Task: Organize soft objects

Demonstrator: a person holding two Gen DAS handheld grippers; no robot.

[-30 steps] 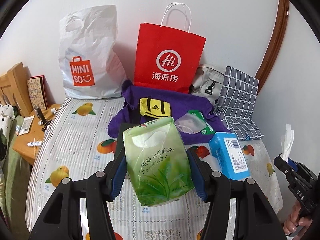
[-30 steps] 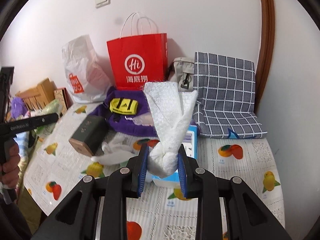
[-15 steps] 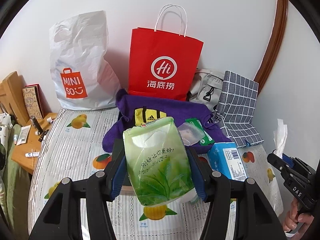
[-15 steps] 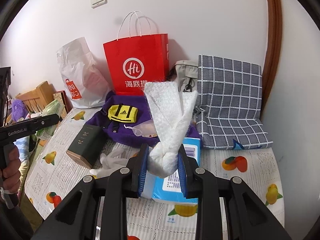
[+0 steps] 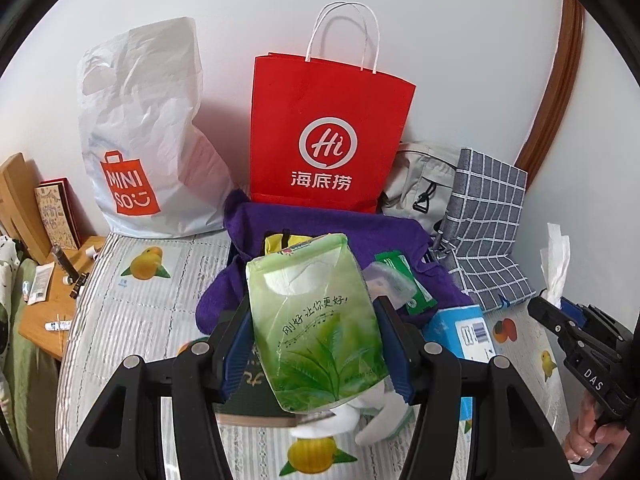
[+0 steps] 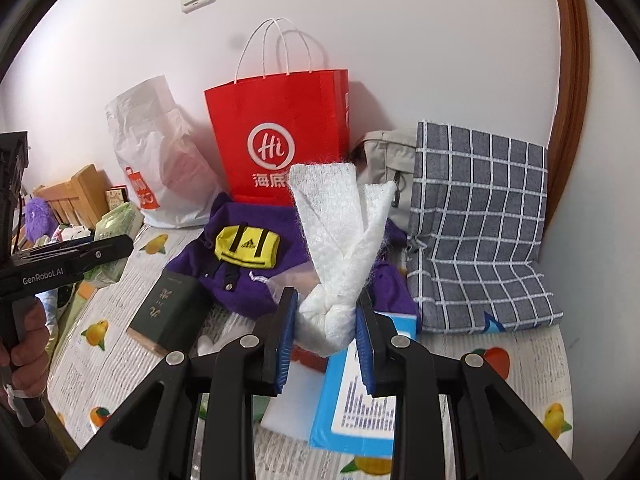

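While both point downward, left claw [image 5: 316, 350] clamped on green tissue pack [image 5: 316, 320], right claw [image 6: 326, 338] on knotted white cloth [image 6: 340, 248]

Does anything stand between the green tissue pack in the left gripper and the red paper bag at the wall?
The green tissue pack is held above the clutter; the purple garment lies below the path. Nothing visible blocks the red paper bag.

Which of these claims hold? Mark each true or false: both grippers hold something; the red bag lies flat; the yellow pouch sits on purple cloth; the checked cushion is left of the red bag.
1. True: the left gripper is shut on the green tissue pack, the right gripper on the knotted white cloth.
2. False: the red paper bag stands upright against the wall.
3. True: the yellow pouch lies on the purple garment.
4. False: the checked cushion is right of the bag.
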